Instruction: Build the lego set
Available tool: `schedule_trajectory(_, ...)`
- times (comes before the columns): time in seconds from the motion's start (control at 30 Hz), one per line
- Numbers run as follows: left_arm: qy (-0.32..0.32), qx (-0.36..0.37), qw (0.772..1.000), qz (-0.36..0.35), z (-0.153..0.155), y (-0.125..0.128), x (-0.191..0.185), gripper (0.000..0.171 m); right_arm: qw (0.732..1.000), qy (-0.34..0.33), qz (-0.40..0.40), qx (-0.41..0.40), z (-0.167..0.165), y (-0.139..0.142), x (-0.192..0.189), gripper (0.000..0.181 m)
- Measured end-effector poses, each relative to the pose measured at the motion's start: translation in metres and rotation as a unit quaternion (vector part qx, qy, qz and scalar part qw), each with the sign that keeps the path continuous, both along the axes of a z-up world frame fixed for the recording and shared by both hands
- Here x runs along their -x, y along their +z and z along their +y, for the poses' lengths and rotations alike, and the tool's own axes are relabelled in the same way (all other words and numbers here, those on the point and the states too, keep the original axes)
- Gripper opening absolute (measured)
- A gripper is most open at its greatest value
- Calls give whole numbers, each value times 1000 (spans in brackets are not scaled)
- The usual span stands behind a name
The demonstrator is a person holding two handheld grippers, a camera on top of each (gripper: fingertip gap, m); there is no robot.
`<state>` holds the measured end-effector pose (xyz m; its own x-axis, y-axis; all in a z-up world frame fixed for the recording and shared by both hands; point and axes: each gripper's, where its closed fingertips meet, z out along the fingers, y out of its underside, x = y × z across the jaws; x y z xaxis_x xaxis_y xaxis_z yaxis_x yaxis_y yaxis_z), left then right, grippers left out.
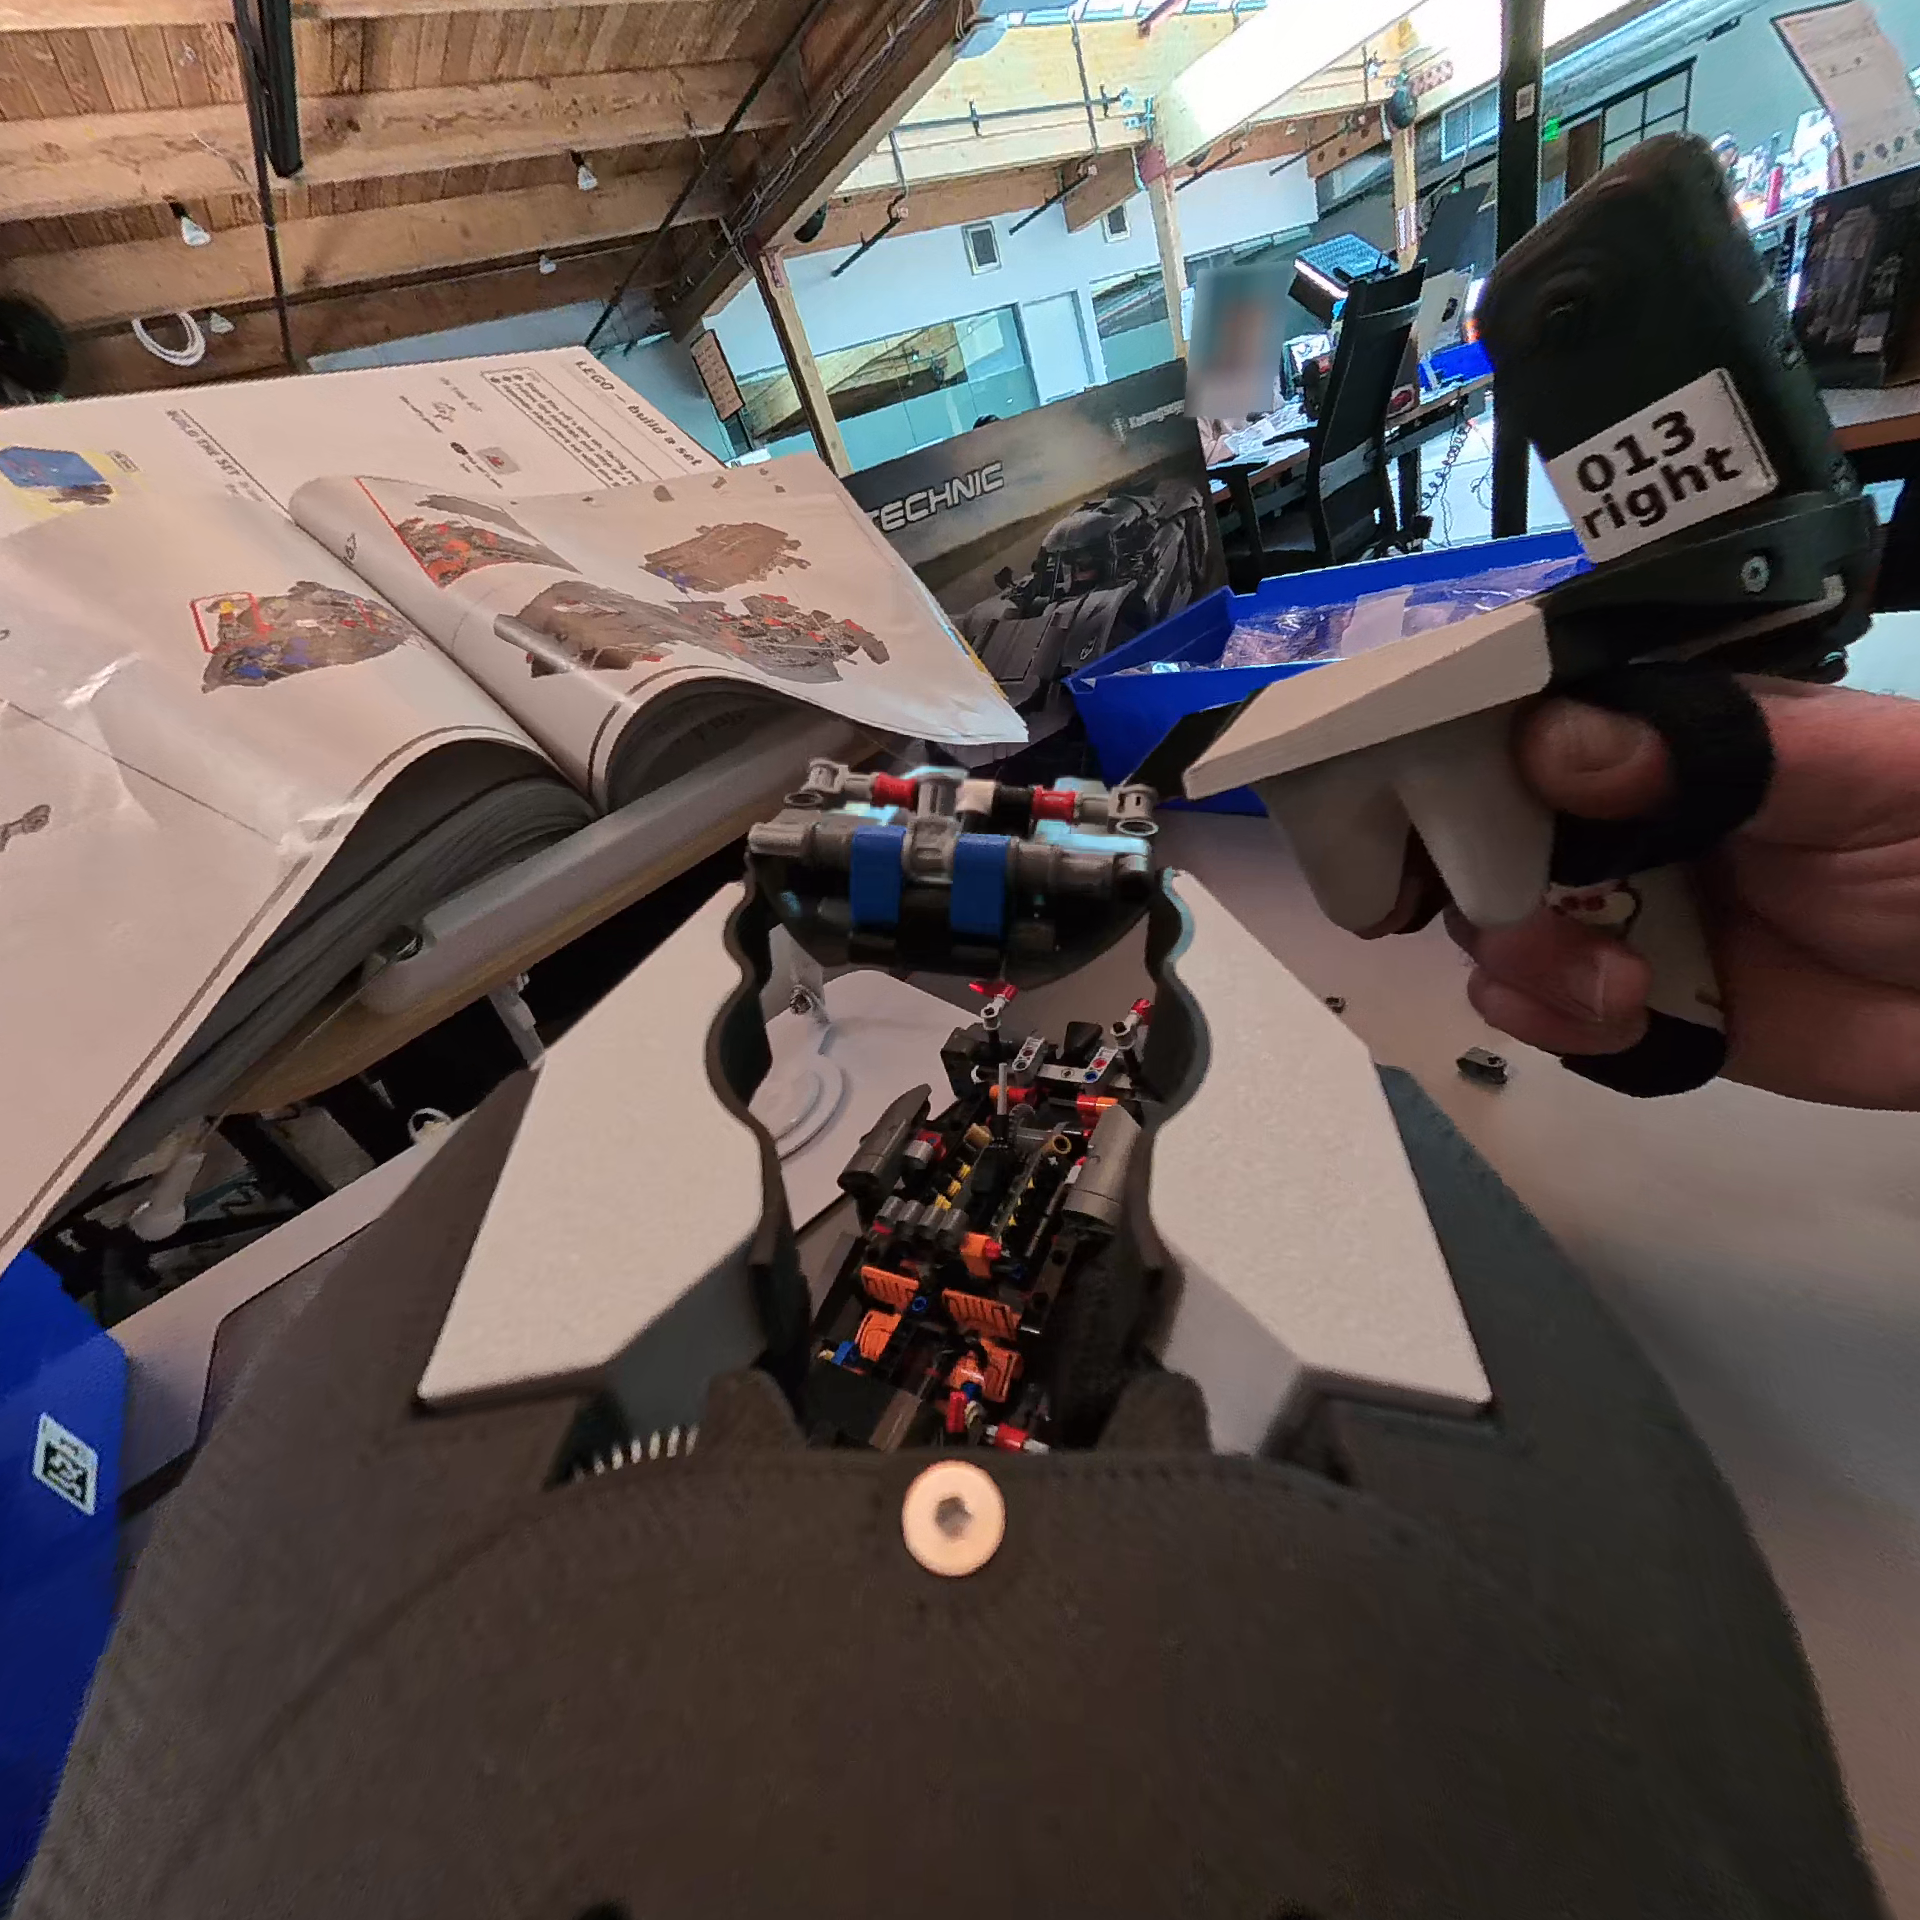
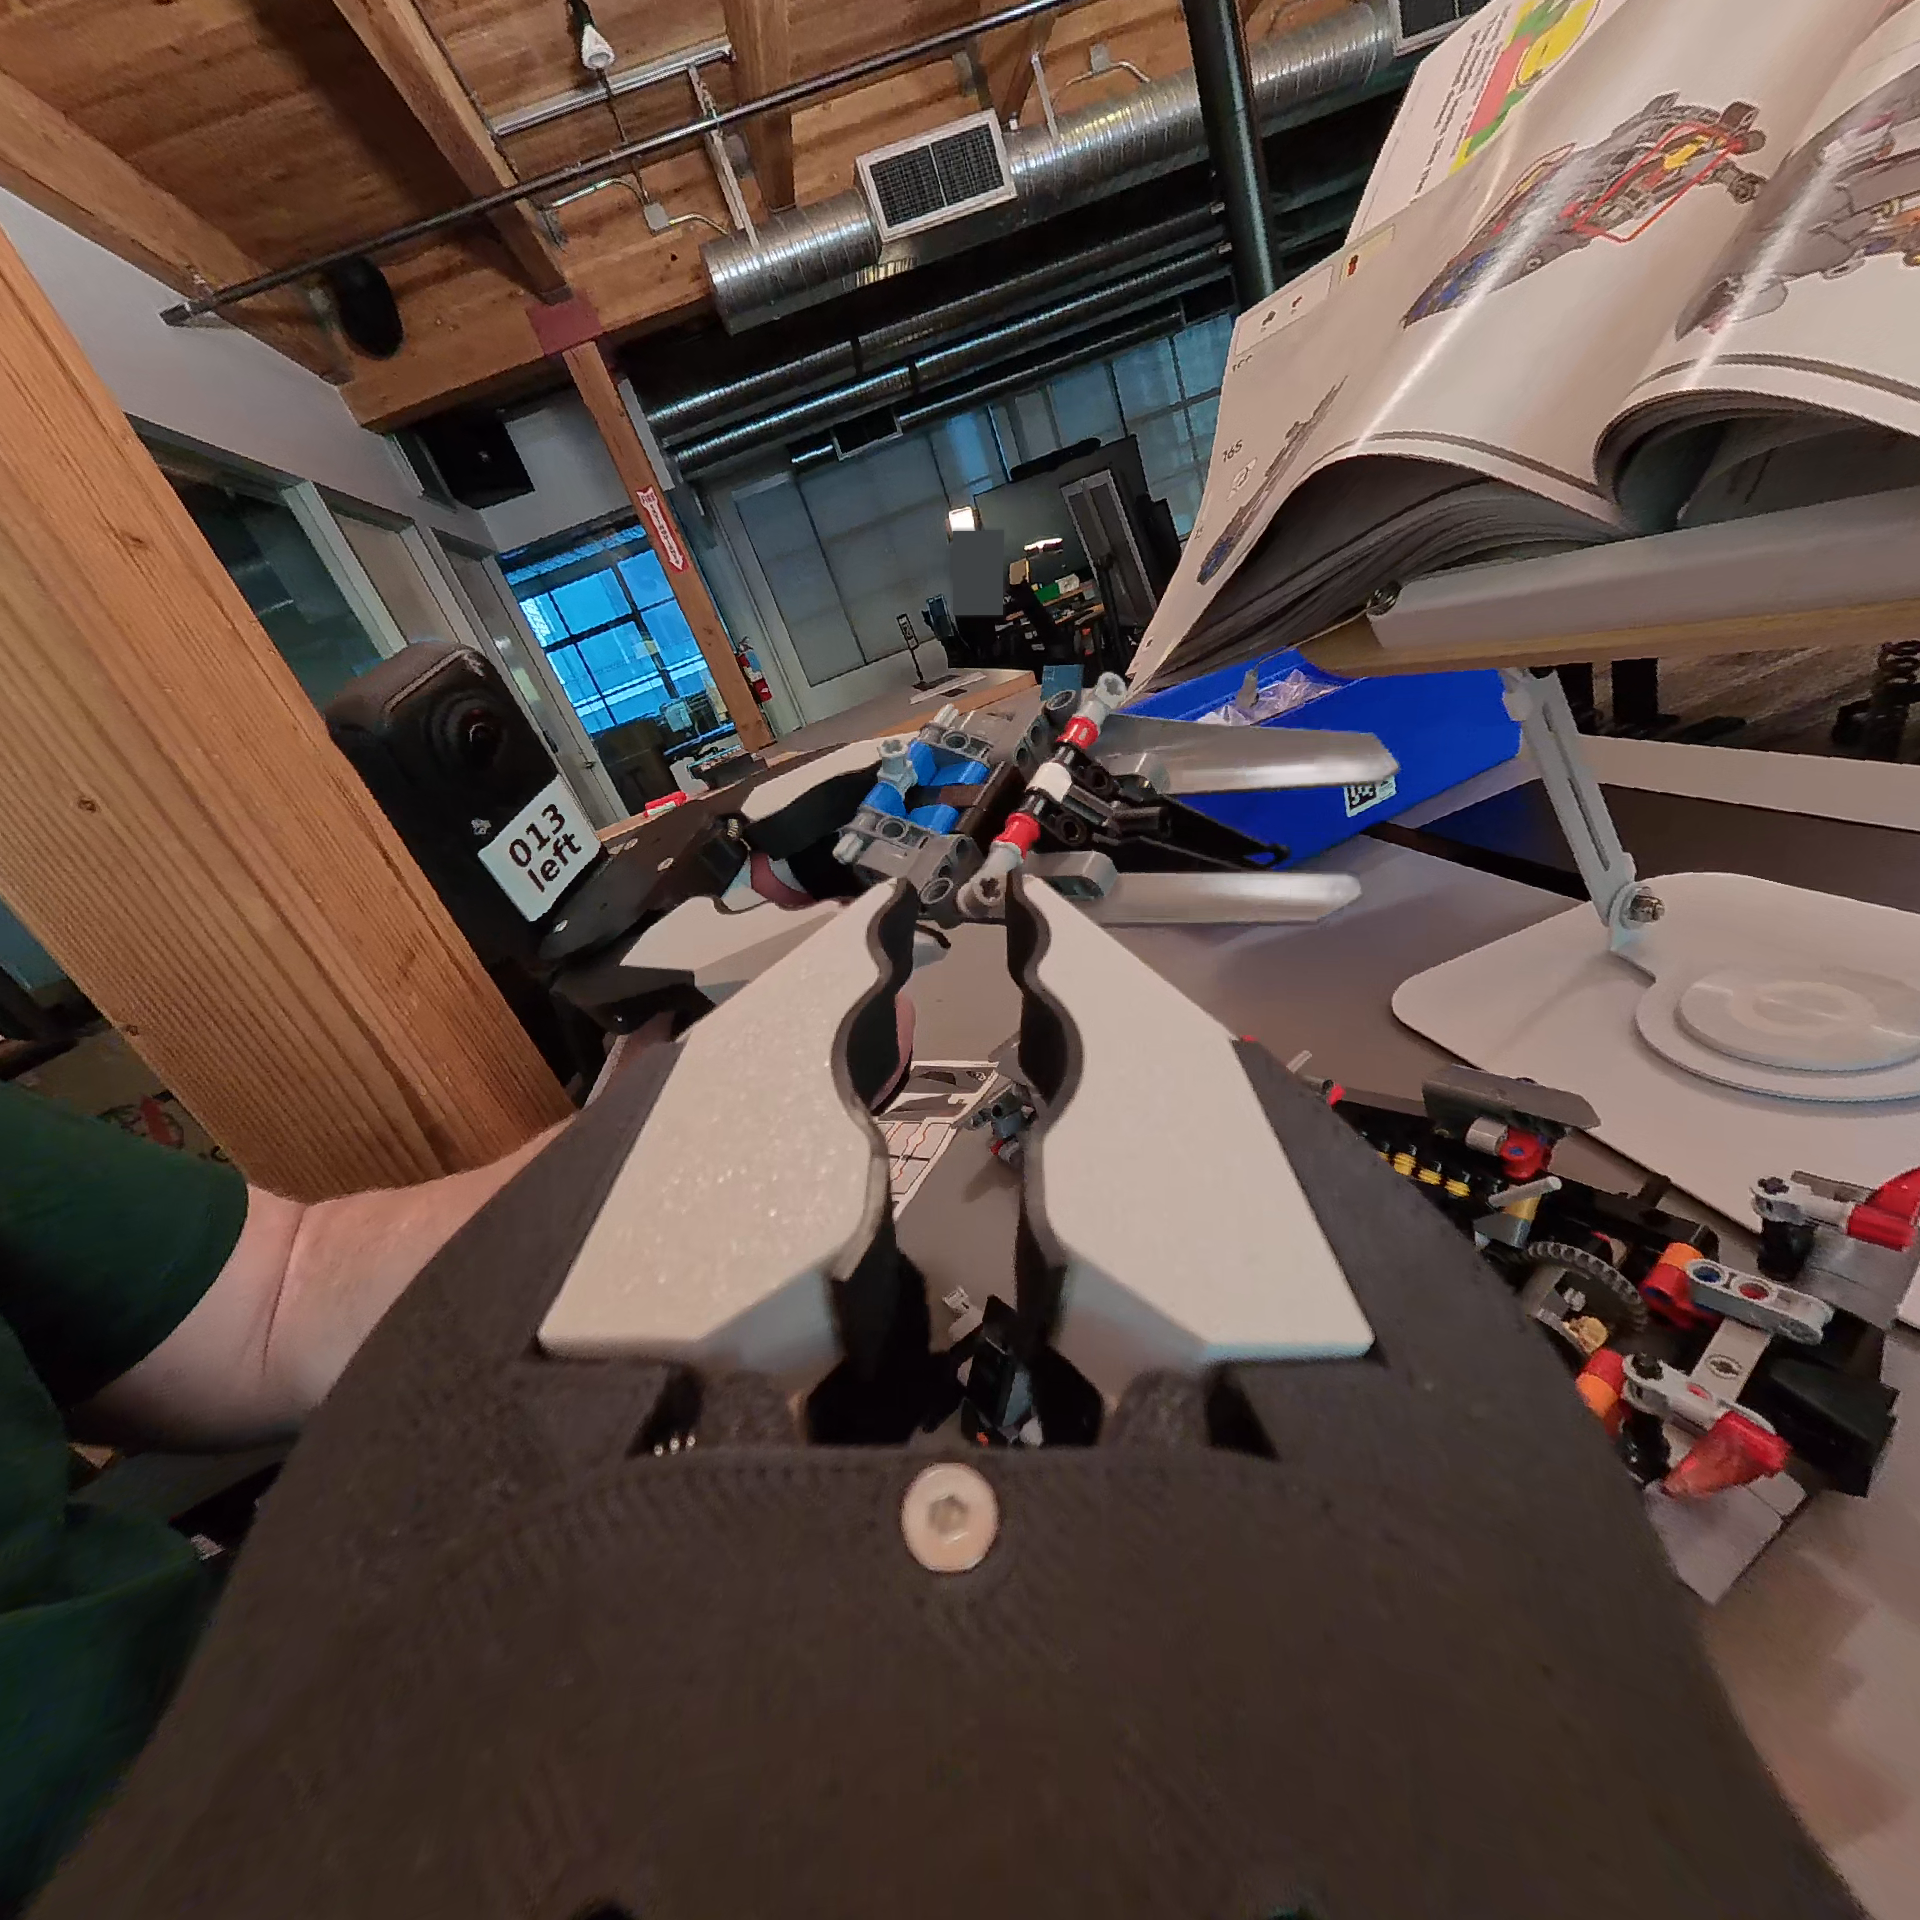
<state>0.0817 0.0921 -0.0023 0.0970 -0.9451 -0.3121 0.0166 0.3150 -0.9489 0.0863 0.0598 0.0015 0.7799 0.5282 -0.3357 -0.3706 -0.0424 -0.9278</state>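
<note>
left tongs (image 1: 951, 894) clamp subassembly (image 1: 951, 868), underside hidden

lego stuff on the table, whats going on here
A person is building a Lego Technic vehicle with a handheld gripper in each hand. The left gripper is clamped on a small grey, blue and red subassembly, held up above the half-built chassis on the table. The right gripper comes in from the side, its tips nearly closed right at one end of that subassembly; whether it grips it is unclear. The open instruction booklet sits propped on a stand, with a blue parts bin behind.
</note>
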Motion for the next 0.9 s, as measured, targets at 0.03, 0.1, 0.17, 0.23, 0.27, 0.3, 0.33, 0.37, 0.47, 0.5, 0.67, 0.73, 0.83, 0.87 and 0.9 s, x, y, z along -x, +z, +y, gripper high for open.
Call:
schedule_trajectory(0.03,0,4,1000,-2,1,0,0,71,1000,-2,-1,0,0,0,0,15)
schedule_trajectory(0.1,-1,12,1000,-3,2,0,1,71,1000,-4,-2,-1,0,0,-1,16)
schedule_trajectory(0.17,0,19,1000,-6,4,1,2,71,1000,-5,-2,-4,-1,1,-2,17)
schedule_trajectory(0.23,-1,27,1000,-8,6,1,2,71,1000,-1,-3,-4,-1,1,0,18)
schedule_trajectory(0.27,-1,30,1000,-9,7,1,2,71,1000,1,-2,-2,0,0,0,19)
schedule_trajectory(0.3,-1,32,999,-10,8,1,2,71,1000,0,-4,-1,1,-1,1,19)
schedule_trajectory(0.33,-1,34,999,-11,8,1,2,71,1000,0,-6,0,1,-2,2,19)
schedule_trajectory(0.37,-2,37,999,-12,8,1,3,71,1000,-4,-9,3,2,-3,1,19)
schedule_trajectory(0.47,-7,49,999,-15,8,1,3,71,999,-27,-30,3,3,-5,-3,23)
schedule_trajectory(0.5,-9,53,998,-16,9,2,3,71,998,-38,-42,4,4,-6,-5,25)
schedule_trajectory(0.67,-26,86,996,-26,8,6,5,71,978,-100,-184,12,10,-18,-4,38)
schedule_trajectory(0.73,-36,103,994,-30,7,7,6,71,959,-124,-253,18,14,-25,-1,43)
schedule_trajectory(0.83,-52,122,991,-23,4,5,4,71,913,-193,-360,20,21,-33,-6,52)
schedule_trajectory(0.87,-55,125,991,-19,3,4,4,71,895,-215,-390,19,23,-34,-8,53)
schedule_trajectory(0.9,-58,126,990,-15,2,3,3,71,881,-227,-414,16,23,-34,-8,53)
